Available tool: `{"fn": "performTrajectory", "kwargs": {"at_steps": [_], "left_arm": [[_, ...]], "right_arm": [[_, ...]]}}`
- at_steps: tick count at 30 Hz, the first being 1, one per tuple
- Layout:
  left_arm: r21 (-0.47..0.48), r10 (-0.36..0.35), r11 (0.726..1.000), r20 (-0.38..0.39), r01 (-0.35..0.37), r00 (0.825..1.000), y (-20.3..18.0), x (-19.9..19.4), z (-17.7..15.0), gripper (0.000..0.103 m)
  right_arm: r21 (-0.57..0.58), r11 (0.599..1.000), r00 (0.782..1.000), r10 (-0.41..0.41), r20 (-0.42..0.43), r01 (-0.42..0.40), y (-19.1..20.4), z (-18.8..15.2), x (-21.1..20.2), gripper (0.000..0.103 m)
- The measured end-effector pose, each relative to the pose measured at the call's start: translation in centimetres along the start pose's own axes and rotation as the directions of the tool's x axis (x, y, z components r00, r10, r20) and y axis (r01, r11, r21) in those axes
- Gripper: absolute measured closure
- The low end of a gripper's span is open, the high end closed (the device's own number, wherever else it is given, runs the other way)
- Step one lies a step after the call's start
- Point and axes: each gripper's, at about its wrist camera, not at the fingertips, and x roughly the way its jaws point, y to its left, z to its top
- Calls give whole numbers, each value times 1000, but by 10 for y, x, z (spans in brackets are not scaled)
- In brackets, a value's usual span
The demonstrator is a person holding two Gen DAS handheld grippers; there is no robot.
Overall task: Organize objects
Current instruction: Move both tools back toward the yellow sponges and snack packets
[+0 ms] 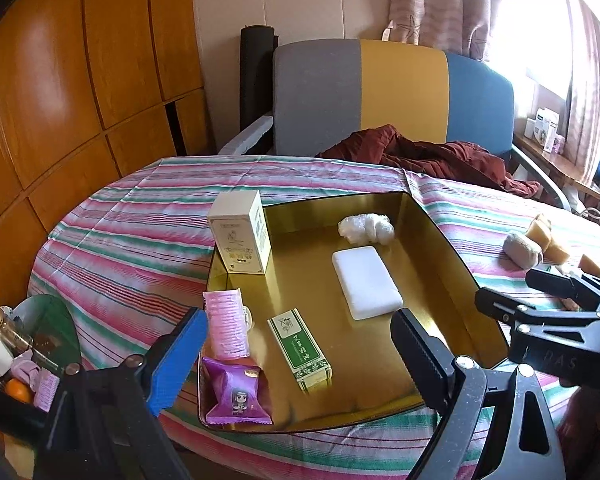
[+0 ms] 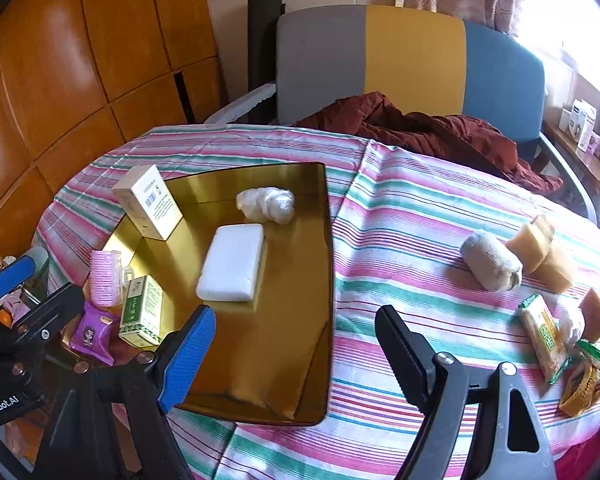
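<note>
A gold tray (image 1: 300,264) sits on the striped tablecloth. It holds an upright cream box (image 1: 242,236), a white crumpled wrap (image 1: 366,229), a white block (image 1: 366,282), a green box (image 1: 300,350), a pink ridged roller (image 1: 226,328) and a purple snack packet (image 1: 238,396). My left gripper (image 1: 300,356) hovers open above the tray's near end, nothing between its pads. My right gripper (image 2: 298,354) stands open over the tray's (image 2: 292,280) near right corner, empty. To its right lie a grey rolled sock (image 2: 492,266), tan sponges (image 2: 540,252) and a snack bar packet (image 2: 542,338).
A grey, yellow and blue chair (image 2: 412,52) with a maroon cloth (image 2: 420,128) stands behind the table. Wooden cabinet doors (image 1: 60,100) fill the left. A small glass side table (image 1: 32,344) with clutter sits at lower left. More wrapped snacks (image 2: 584,388) lie at the right edge.
</note>
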Motion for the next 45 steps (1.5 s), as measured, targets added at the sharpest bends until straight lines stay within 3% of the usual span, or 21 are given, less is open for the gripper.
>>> {"fn": "performTrajectory", "kwargs": {"at_steps": [14,26,37,45], "left_arm": [[70,-56,996,-38,58,998,-28,8,-4,10],[163,-121,978,-66,131,990,-70,18,3,10],[242,-197,946,-102,217,975,-119,29,14,10],[298,-270,907,-133,298,954,-171,37,27,10]], "right_arm": [[108,989,994,-96,-54,101,-66,-14,4,20],[260,938,972,-215,-91,231,-174,-19,-18,20],[452,822,935,-344,-88,345,-292,-16,-58,20],[667,665,922,-376,-88,335,-369,-39,-66,20]]}}
